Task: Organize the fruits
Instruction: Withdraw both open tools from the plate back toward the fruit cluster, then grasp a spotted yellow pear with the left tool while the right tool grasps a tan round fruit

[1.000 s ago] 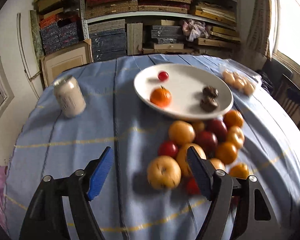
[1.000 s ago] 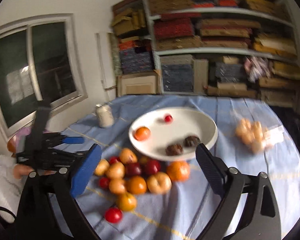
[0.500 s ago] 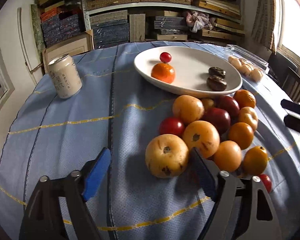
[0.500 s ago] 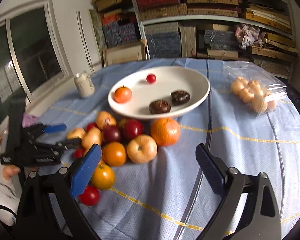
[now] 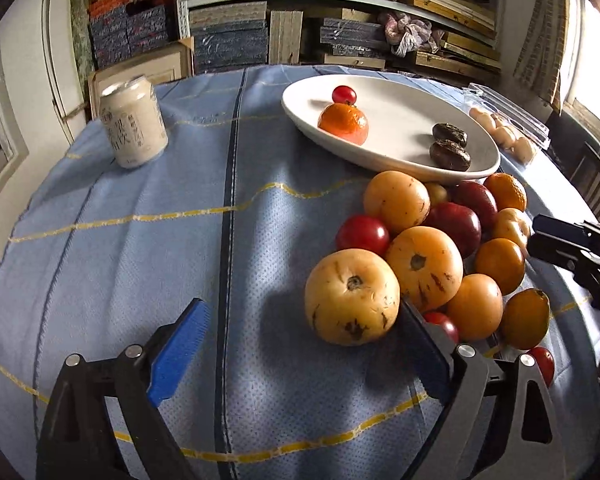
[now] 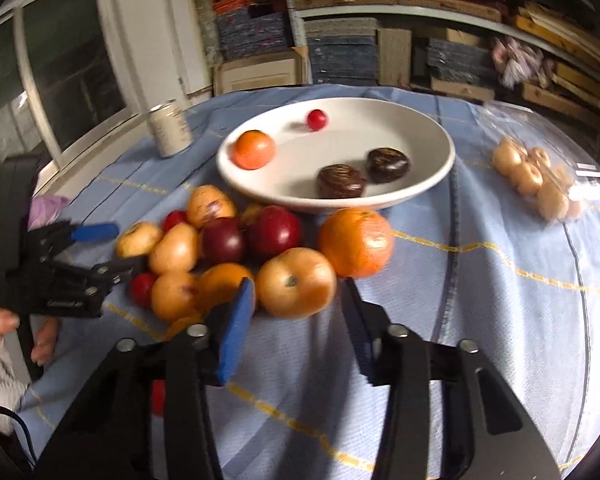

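Observation:
A pile of yellow, orange and red fruits lies on the blue cloth in front of a white plate. The plate holds an orange, a cherry tomato and two dark fruits. My left gripper is open, its right finger beside a speckled yellow fruit that sits partly between the fingers. My right gripper is open, narrower than before, with a yellow-orange fruit just ahead between its fingertips. A large orange lies behind that fruit.
A pale drink can stands at the left of the table. A clear bag of small pale fruits lies to the right of the plate. Shelves of stacked boards fill the back wall. The right gripper's tip shows in the left wrist view.
Both grippers have dropped lower and moved in close to the fruit pile. The right gripper's fingers have narrowed around the yellow-orange fruit. The left gripper stays wide open.

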Demonstrator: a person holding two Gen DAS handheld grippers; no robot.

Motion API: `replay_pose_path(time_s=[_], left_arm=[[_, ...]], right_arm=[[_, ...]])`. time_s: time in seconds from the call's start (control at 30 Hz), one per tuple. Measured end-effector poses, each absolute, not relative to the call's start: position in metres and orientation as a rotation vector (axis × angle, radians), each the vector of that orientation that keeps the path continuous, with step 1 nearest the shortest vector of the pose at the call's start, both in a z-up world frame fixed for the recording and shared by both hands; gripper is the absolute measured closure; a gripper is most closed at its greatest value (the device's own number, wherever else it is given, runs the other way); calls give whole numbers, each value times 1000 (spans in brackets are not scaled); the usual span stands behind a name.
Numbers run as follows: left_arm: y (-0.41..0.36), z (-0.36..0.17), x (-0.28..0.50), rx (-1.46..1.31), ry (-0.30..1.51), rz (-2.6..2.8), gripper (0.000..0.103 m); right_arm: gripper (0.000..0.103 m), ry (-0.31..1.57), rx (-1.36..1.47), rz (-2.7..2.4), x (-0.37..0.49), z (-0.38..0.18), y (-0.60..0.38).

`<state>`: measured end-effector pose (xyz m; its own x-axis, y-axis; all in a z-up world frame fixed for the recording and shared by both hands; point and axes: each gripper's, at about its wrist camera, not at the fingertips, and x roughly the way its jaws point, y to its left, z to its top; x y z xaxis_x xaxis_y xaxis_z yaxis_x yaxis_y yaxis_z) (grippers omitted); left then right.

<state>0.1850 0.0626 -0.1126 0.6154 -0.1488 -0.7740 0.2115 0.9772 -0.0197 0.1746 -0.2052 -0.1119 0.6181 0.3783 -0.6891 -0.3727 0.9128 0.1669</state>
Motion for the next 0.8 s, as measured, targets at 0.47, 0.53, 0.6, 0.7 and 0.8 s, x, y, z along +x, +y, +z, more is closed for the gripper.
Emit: replay_pose_path(time_s=[0.47,0.53,0.6,0.7,0.8], left_arm=[[62,-112,184,56,886,-222,9],[62,-113,185,48,890,-225,9],[62,-112,185,49,887,-227,9],[61,-111,184,48,878,-234,11],[60,-106,182,35,841,-253,11]], right_arm=[[59,872,-121,433,195,-122,-177],[60,867,-112,438,195,-122,-179],[61,855,-110,442,193,-120,-180],[61,845,-93,453,192,-119,-182],[61,847,-75,457,191,-119,-185]])
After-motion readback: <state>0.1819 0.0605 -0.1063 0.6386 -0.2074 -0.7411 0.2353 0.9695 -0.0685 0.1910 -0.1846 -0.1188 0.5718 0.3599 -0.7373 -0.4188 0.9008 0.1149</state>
